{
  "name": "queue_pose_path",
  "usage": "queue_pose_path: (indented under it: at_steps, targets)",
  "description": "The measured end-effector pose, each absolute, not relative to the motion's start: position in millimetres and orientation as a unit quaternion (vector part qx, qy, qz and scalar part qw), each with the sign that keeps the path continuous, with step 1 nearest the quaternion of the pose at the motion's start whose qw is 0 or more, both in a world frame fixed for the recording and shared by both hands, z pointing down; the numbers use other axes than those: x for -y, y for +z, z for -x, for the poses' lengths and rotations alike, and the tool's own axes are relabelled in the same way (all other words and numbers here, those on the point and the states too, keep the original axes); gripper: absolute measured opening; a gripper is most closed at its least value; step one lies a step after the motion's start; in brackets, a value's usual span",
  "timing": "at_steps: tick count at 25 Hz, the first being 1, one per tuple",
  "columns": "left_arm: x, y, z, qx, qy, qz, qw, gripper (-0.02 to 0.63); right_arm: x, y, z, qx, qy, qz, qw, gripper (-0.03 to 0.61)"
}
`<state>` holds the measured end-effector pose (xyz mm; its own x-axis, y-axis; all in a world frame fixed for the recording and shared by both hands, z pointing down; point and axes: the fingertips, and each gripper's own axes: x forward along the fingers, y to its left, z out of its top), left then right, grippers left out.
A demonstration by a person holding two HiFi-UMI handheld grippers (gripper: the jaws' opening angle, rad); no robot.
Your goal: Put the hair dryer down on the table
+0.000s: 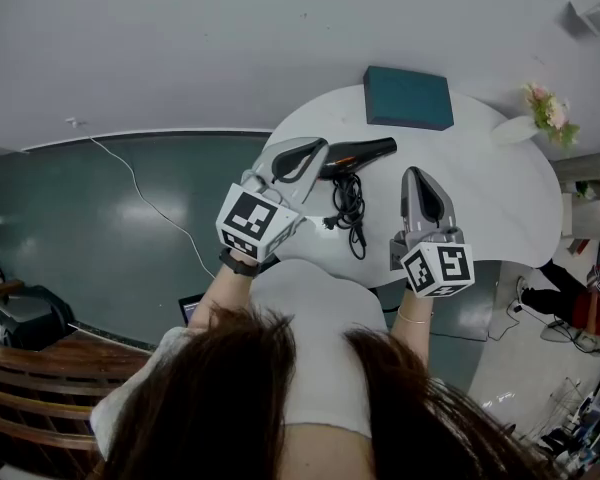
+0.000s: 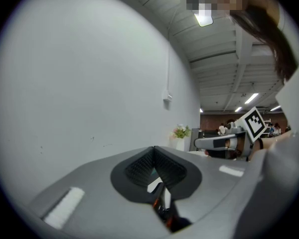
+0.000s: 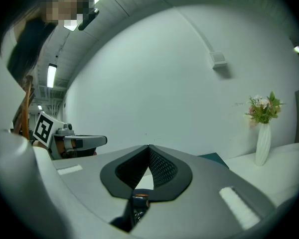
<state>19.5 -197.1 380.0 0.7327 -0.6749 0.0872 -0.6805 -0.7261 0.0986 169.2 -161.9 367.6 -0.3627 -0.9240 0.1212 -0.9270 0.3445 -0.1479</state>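
The black hair dryer lies on the white round table, nozzle to the right, with its cord bunched in front of it. In the head view my left gripper hovers at the dryer's left end and hides that end. Its jaws meet at the tips with nothing between them. My right gripper is to the right of the cord, apart from the dryer, and shut on nothing. Neither gripper view shows the dryer.
A teal box sits at the table's far edge, and a white vase of flowers stands at the far right. A thin cable runs across the dark floor on the left. Wooden furniture is at the lower left.
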Motion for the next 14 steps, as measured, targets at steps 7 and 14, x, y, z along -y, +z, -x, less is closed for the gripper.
queue_pose_path:
  at_steps: [7,14]
  targets:
    - [197.7,380.8,-21.1,0.363,0.023,-0.93,0.062,0.058,162.8,368.4,-169.6,0.82,0.096,-0.564,0.01,0.002]
    - [196.0,381.7,-19.9,0.364,0.022,-0.929,0.062,0.058,160.7,371.2,-167.0,0.822,0.099,-0.561,0.012,0.002]
